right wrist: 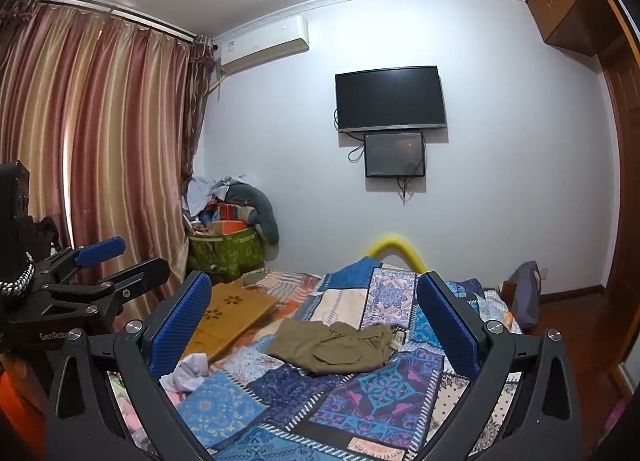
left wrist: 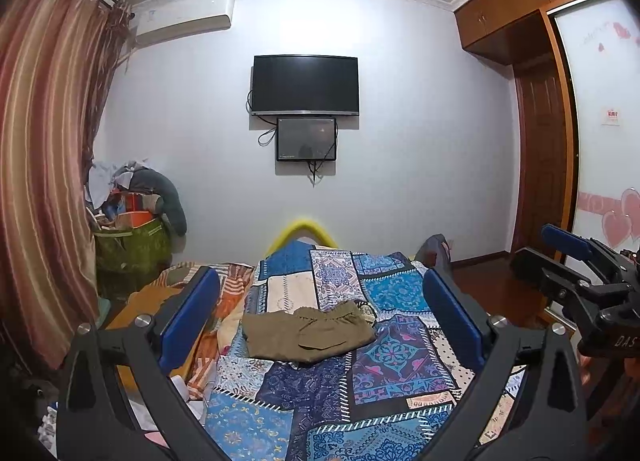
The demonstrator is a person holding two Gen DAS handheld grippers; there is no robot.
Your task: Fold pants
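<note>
My left tool [left wrist: 320, 309] is up in the air over the bed [left wrist: 400, 361], and its two blue pads are wide apart with nothing between them. A little ahead of it lie the pants [left wrist: 308, 335] — brown-green, in a loose flat heap on the patchwork blanket [left wrist: 392, 289], near the middle of the bed. They look soft and light, I think, so they will flop and bend when I lift them. They will not break. The stretchy waist looks bunched at the far right side, and that thick edge seems a good place to pinch. The left end is flatter and thinner, so I would grab a corner there and go slow. My right tool [right wrist: 314, 317] is also up over the bed, with the pants ahead — its pads are wide apart too, holding nothing.
</note>
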